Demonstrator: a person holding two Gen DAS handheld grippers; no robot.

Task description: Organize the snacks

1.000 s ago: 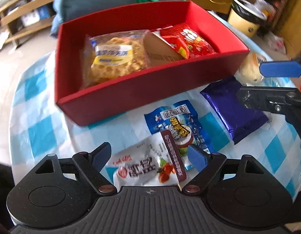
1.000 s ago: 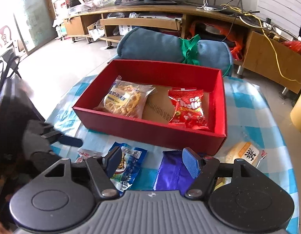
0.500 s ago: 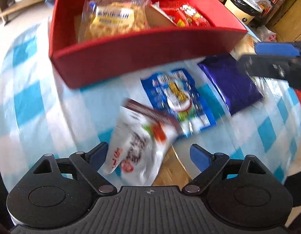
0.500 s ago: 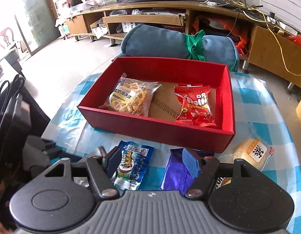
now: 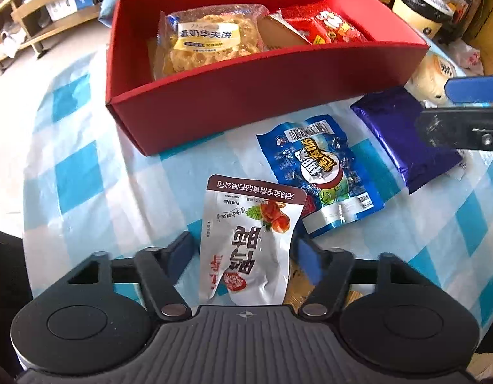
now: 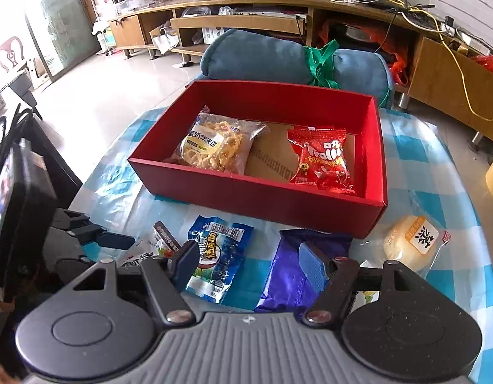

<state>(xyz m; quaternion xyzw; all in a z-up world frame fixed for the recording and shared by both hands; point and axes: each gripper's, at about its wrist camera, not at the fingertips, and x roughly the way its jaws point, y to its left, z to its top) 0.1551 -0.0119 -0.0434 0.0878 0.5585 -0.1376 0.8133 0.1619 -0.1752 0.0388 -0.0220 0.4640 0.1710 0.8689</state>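
Between left hand-held gripper (image 5: 243, 249) closing jaws: white packet (image 5: 246, 249), seemingly touched; right (image 6: 246, 264) part-open.

A: The lower end of the white packet (image 5: 246, 249) is hidden behind the body of the left gripper (image 5: 245, 251). Its jaws are closing with the packet between them, but I cannot tell if the pads already touch it.

B: Under this packet a brown wrapper (image 5: 299, 284) shows only a corner, so I cannot say what it is.

A: In the right wrist view, the purple packet (image 6: 297, 265) is partly covered by the right gripper (image 6: 249, 260), and its near end is hidden.

B: The right gripper is cut off by the picture's edge in the left view. The print on the cardboard sheet (image 6: 273, 160) in the red box (image 6: 246, 188) is too small to read.
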